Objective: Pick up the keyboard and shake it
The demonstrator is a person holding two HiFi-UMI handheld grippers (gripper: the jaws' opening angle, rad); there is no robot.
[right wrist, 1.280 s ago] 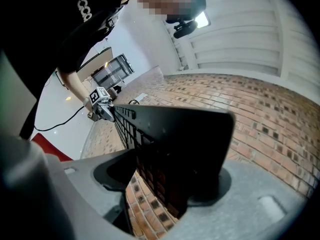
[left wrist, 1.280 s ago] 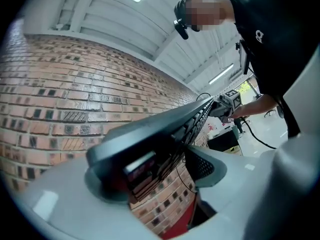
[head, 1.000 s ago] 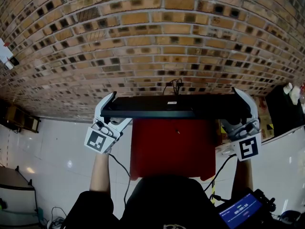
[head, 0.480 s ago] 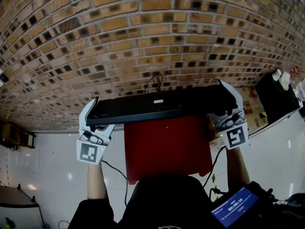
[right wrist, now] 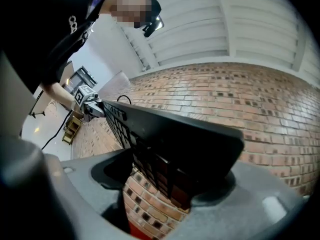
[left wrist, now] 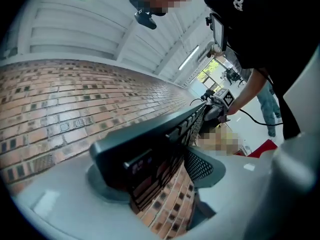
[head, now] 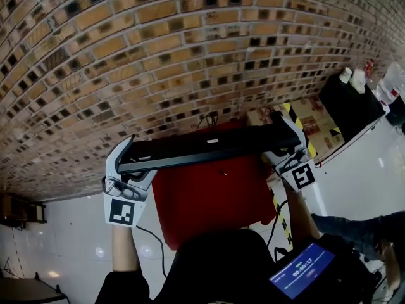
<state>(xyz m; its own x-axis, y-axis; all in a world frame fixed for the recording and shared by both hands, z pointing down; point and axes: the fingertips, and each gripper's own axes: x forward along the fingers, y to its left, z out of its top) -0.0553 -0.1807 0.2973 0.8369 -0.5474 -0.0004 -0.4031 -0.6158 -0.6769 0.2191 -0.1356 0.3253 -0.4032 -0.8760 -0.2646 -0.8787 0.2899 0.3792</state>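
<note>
Head view: I'm clamping the keyboard (head: 209,147) by its ends, its length spanning between the left gripper (head: 135,158), jaws just closing, and the right gripper (head: 285,138), jaws just widening.

Grey left gripper (head: 140,156), right gripper (head: 273,136); black top (head: 221,258).

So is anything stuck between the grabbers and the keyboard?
Nothing visible. The keyboard sits straight between the jaws of the left gripper and the right gripper, one at each end. The left jaws have just been closing and the right jaws opening, with the keyboard between both.
</note>
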